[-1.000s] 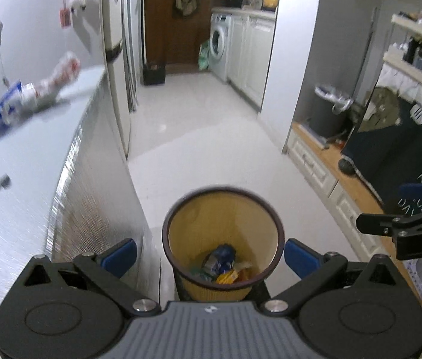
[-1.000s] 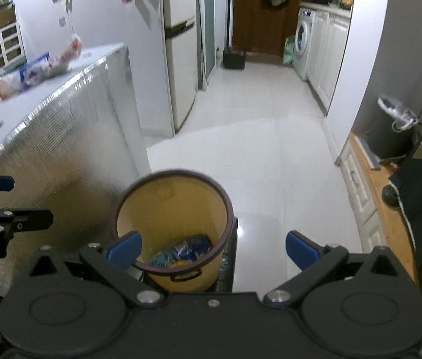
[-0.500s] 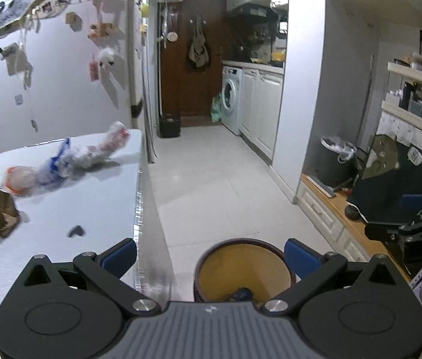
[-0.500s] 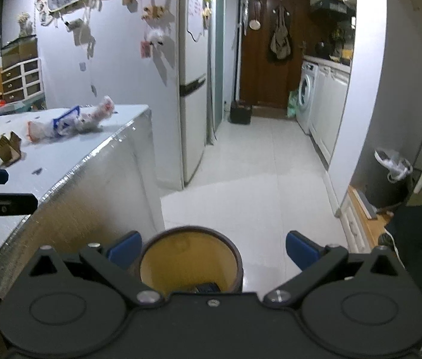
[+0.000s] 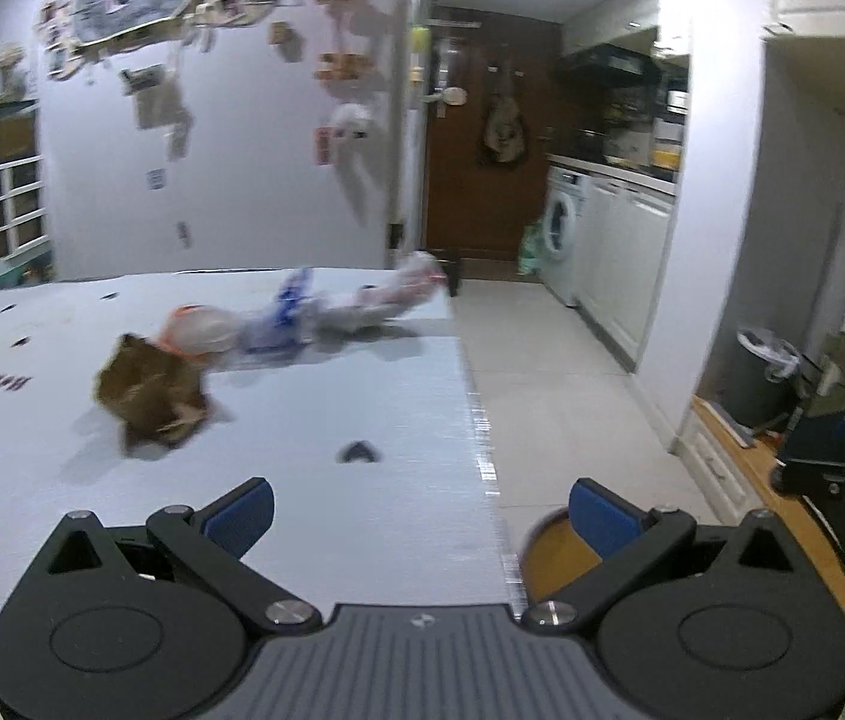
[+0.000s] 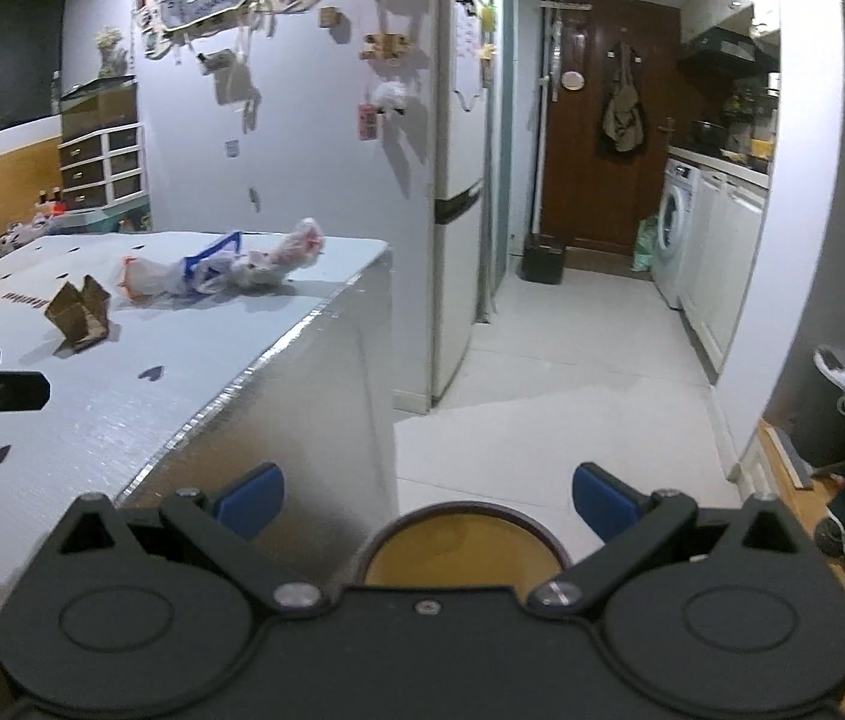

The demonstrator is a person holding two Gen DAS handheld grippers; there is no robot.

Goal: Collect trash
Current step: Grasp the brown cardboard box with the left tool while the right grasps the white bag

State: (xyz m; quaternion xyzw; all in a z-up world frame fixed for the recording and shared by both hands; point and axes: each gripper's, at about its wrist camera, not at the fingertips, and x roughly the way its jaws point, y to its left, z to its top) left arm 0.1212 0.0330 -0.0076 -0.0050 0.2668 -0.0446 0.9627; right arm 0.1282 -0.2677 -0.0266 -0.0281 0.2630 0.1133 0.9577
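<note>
your left gripper (image 5: 419, 510) hangs over the near edge of the white worktop (image 5: 314, 480), jaws spread wide and holding nothing, its blue pads framing the bare surface ahead. your right gripper (image 6: 427, 495) is just as wide and just as empty, held out past the worktop's foil-clad corner and above the yellow bin (image 6: 461, 546) on the floor, whose dark rim shows between the fingers.

the trash left to collect lies farther in on the worktop: a crumpled brown cardboard piece (image 5: 149, 387) nearest you, and just behind it a run of clear plastic wrappers (image 5: 302, 315) with blue and red print, stretching toward the far corner. in the right wrist view the cardboard piece (image 6: 79, 312) stands apart from the plastic wrappers (image 6: 224, 267), with a small gap between them.

the bin sits hard against the worktop's side, likely so each piece needs only a short carry over the edge. the left gripper looks the better placed for the next pick, being level with the surface and pointed at the cardboard; the open jaws suit a reach, not a drop. the left view is blurred, so finer detail of the wrappers cannot be made out.
</note>
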